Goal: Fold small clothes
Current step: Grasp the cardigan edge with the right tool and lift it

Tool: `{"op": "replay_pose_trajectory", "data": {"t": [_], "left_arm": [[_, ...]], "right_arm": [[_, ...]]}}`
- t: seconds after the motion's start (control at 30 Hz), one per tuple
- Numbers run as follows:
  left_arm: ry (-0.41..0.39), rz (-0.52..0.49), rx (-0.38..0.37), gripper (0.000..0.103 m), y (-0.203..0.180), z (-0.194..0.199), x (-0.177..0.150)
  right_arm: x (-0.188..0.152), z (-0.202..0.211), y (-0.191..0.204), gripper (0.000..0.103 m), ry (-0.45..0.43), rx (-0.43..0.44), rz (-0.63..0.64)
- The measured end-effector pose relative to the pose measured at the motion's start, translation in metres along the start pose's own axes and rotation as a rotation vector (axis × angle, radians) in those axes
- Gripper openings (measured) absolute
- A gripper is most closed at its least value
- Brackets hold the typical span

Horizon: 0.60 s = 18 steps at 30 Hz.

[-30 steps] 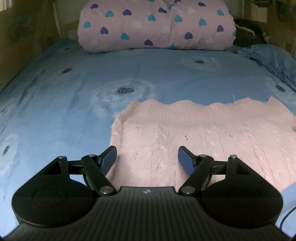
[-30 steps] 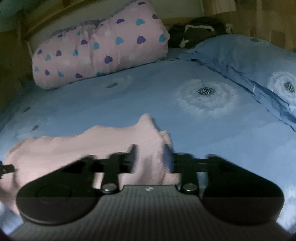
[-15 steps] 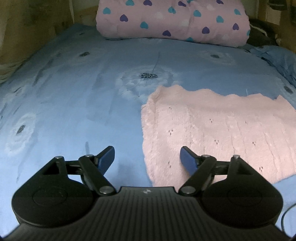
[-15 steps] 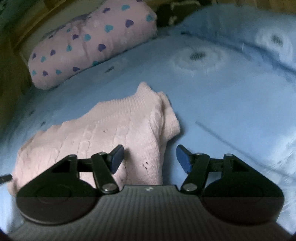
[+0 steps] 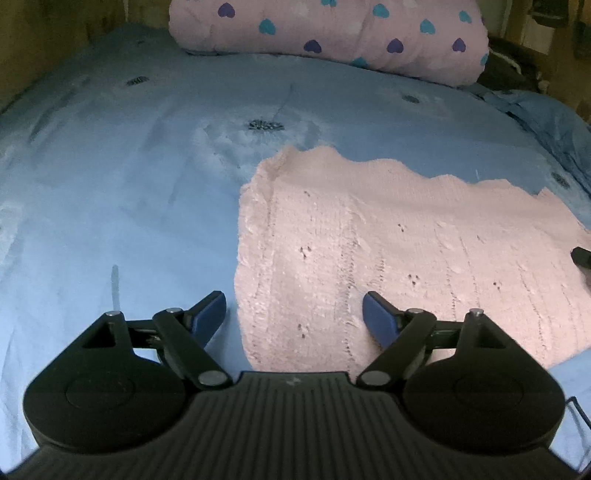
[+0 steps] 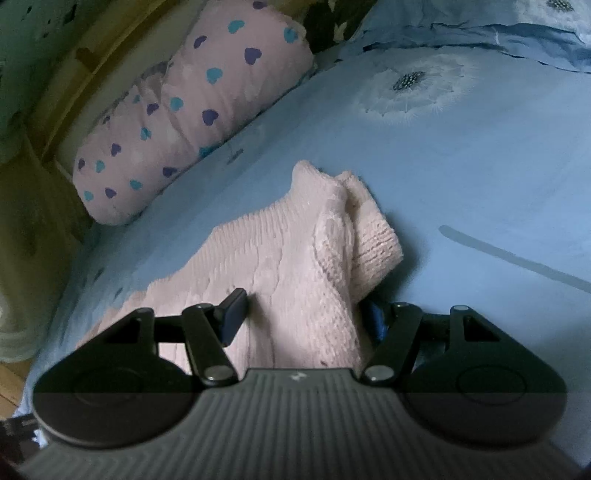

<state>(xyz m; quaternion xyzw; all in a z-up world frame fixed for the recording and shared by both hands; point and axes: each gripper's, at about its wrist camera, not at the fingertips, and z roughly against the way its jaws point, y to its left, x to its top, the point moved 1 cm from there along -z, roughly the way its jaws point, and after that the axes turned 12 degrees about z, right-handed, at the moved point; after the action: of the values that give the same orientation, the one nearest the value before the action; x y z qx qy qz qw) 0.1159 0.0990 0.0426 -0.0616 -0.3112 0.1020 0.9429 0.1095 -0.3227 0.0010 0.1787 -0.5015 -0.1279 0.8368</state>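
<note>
A small pink knitted garment (image 5: 388, 251) lies flat on the blue bedsheet (image 5: 129, 184). My left gripper (image 5: 294, 314) is open, its fingers straddling the garment's near left edge just above the sheet. In the right wrist view the garment's right end (image 6: 295, 258) is bunched, with a folded sleeve or corner (image 6: 376, 240) sticking out. My right gripper (image 6: 306, 317) is open around that raised ridge, the left finger (image 6: 232, 314) on the fabric and the right finger (image 6: 375, 317) partly hidden behind it. The right gripper's tip shows at the left wrist view's right edge (image 5: 581, 255).
A rolled pink quilt with blue and purple hearts (image 5: 332, 33) lies across the head of the bed, also in the right wrist view (image 6: 184, 122). A blue pillow (image 6: 498, 33) sits at the right. Wooden bed sides (image 6: 44, 110) border the mattress.
My left gripper drew back to the left, so the garment's left edge now lies between its fingers. My right gripper opened and then lowered onto the garment's bunched right end.
</note>
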Motion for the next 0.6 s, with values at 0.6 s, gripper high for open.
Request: {"op": "replay_pose_trajectory", "data": {"t": [0.6], "left_arm": [[0.002,0.009,0.011,0.090,0.001,-0.001,-0.001]], "right_arm": [[-0.002,-0.004,-0.012,0.029,-0.050,0.006,-0.081]]}}
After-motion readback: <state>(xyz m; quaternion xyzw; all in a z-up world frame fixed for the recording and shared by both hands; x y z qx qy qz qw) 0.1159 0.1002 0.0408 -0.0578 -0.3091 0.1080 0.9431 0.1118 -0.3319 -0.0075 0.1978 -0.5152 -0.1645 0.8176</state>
